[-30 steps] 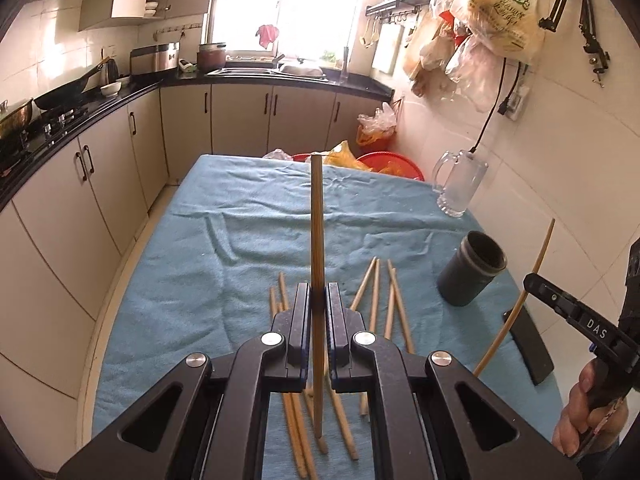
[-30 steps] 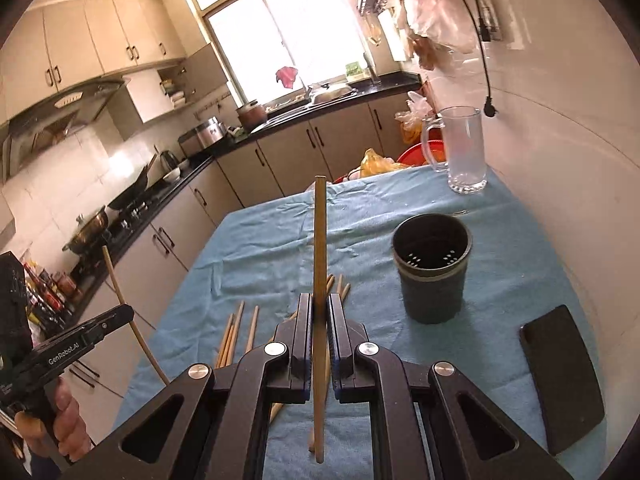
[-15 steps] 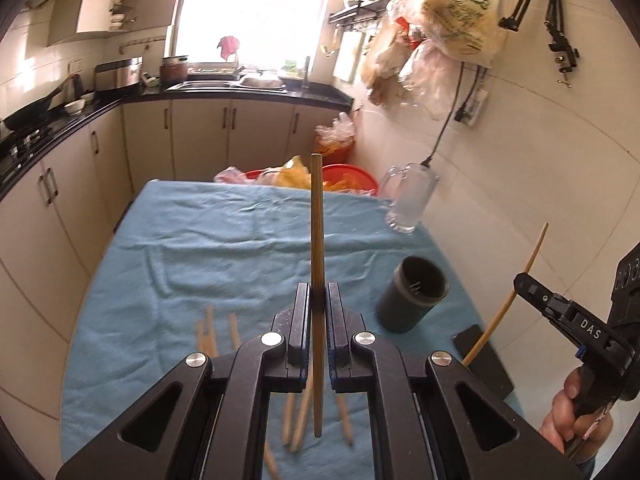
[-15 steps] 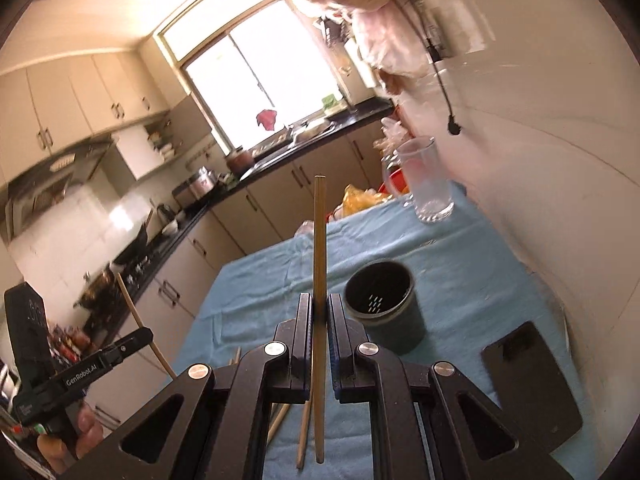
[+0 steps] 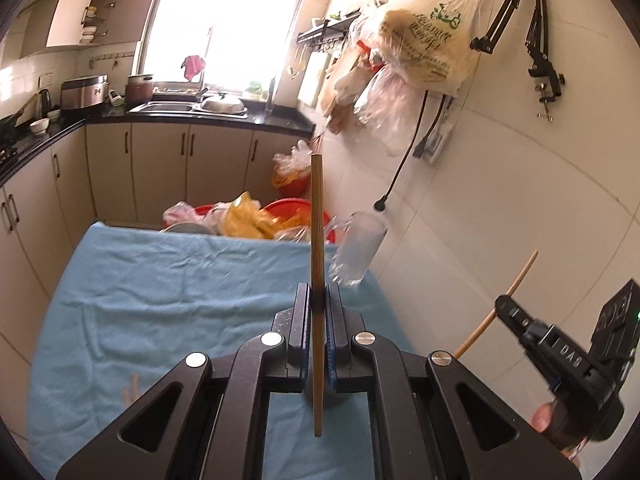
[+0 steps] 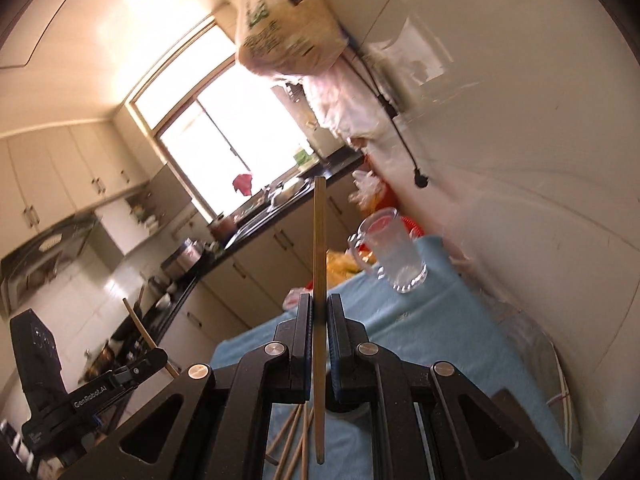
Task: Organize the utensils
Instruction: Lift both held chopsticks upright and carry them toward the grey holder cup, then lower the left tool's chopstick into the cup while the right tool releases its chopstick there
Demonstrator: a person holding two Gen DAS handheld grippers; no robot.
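Note:
My left gripper (image 5: 318, 300) is shut on a wooden chopstick (image 5: 317, 240) that stands upright between its pads, high over the blue cloth (image 5: 168, 292). My right gripper (image 6: 319, 308) is shut on a second chopstick (image 6: 319, 248), also upright. Each gripper shows in the other's view: the right one (image 5: 502, 307) at the lower right with its stick (image 5: 516, 280) slanting up, the left one (image 6: 160, 356) at the lower left with its stick (image 6: 140, 326). Several loose chopsticks (image 6: 294, 436) lie on the cloth under the right gripper. The dark holder is hidden behind the jaws.
A glass mug (image 5: 358, 250) stands at the table's far right corner, close to the tiled wall (image 5: 500, 184). Red basins and plastic bags (image 5: 256, 220) sit past the table's far edge. Bags (image 5: 424, 40) hang on the wall above. Cabinets and a counter (image 5: 168, 160) run behind.
Both grippers have risen and tilted upward with their chopsticks still clamped. The dark holder and most loose chopsticks have dropped out of sight below the jaws. The right view has rolled.

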